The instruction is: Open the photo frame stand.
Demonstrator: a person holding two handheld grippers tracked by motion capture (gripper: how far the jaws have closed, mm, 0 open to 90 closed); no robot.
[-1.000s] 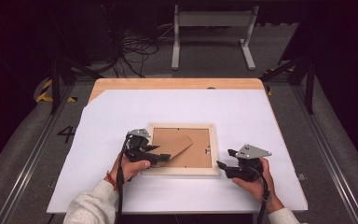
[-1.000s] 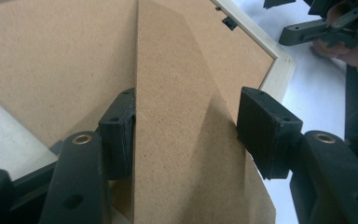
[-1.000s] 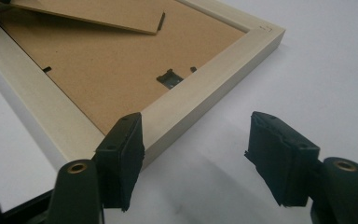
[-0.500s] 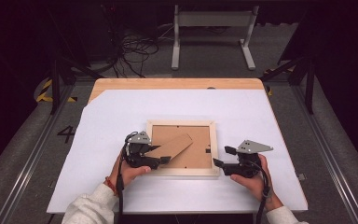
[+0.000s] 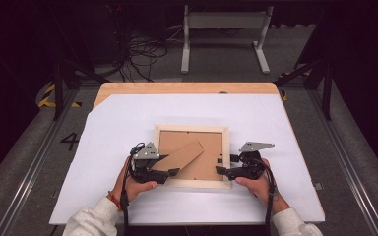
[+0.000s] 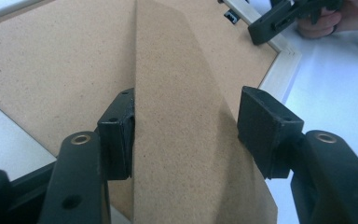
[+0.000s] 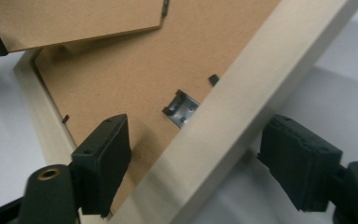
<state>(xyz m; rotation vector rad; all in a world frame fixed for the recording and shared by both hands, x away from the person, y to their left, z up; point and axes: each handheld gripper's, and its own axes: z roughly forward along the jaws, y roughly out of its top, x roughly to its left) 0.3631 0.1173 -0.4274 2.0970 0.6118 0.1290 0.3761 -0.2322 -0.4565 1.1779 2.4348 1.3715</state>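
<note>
The frame (image 5: 192,156) lies face down at centre of the white sheet (image 5: 128,123), pale wood rim around a matte brown fibreboard back. It looks light and stiff, but any glass in it would be fragile, so take the rim, not the board. Your left gripper (image 5: 170,164) straddles the thin easel stand (image 6: 186,121); one pad touches its edge, the other stands off. That flap is flimsy, so go gently. Your right gripper (image 7: 191,172) has just been opening, jaws spread across the lower-right rim by the metal clip (image 7: 181,108).
</note>
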